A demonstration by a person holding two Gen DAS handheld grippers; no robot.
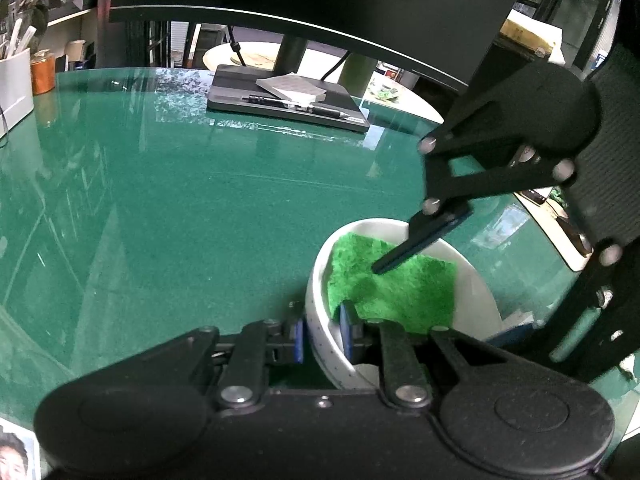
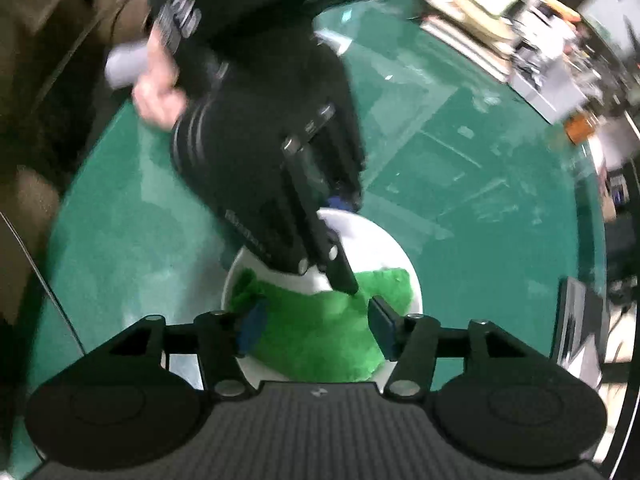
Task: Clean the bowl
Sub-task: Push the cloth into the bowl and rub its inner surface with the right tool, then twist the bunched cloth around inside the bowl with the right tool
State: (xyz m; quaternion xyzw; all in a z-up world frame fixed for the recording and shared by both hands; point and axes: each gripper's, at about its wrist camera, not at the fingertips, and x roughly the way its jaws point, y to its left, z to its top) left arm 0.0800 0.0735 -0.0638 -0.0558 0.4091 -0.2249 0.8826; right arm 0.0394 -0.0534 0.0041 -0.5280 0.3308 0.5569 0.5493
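A white bowl [image 1: 474, 280] stands on the green glass table [image 1: 200, 200] with a green scouring cloth [image 1: 400, 284] lying inside it. My left gripper [image 1: 324, 336] is shut on the bowl's near rim, one finger outside and one inside. My right gripper [image 2: 316, 328] is open, its fingers spread over the cloth [image 2: 320, 332] inside the bowl [image 2: 372, 240]. In the left wrist view the right gripper's fingertip [image 1: 394, 260] presses on the cloth. In the right wrist view the left gripper's body [image 2: 272, 160] hangs over the bowl's far rim.
A monitor stand [image 1: 288, 96] with a pen and notepad sits at the back of the table. A white box [image 1: 14, 84] and an orange can [image 1: 42, 72] stand at the far left. Stacked books [image 2: 472, 20] lie at the table's far side.
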